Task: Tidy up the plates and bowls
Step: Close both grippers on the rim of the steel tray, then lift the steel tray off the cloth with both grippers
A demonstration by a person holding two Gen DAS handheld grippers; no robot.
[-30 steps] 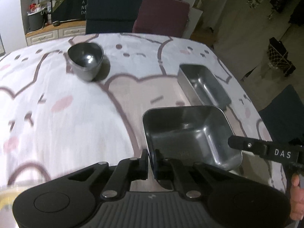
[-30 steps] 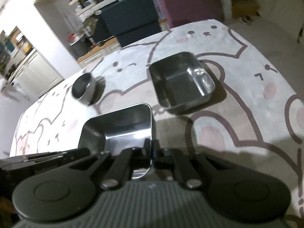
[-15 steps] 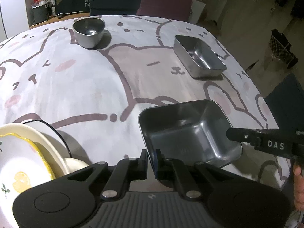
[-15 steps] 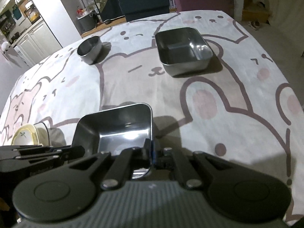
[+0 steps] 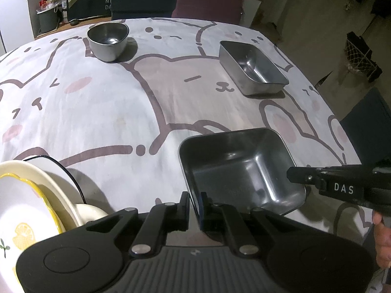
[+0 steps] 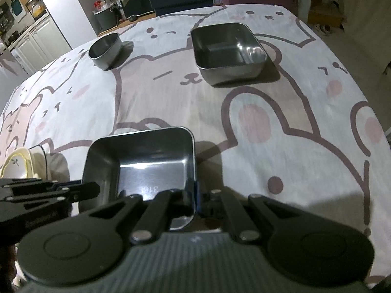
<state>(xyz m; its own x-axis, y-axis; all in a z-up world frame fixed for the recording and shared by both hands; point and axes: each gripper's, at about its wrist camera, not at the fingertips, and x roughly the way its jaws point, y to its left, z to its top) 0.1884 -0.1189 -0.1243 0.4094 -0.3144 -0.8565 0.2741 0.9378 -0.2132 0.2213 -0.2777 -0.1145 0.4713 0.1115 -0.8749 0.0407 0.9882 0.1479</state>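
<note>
We are clamping our right gripper point(image 6: 194, 193) on the right wall of the near steel tray point(image 6: 139, 161), its jaws pinched tight on the rim. Our left gripper point(image 6: 94, 187) is reaching in from the left to the tray's opposite side. The tray is sitting on the bear-print tablecloth point(image 6: 281, 127). Farther off, a second steel tray point(image 6: 227, 51) and a round steel bowl point(image 6: 105, 50) are standing well apart. Cream plates point(image 6: 18, 163) are leaning at the left edge.

Both grippers, left gripper point(image 5: 194, 201) and right gripper point(image 6: 196, 191), are matte black with silver pivot screws, ribbed grey bodies, blue pad edges and white "DAS" lettering
</note>
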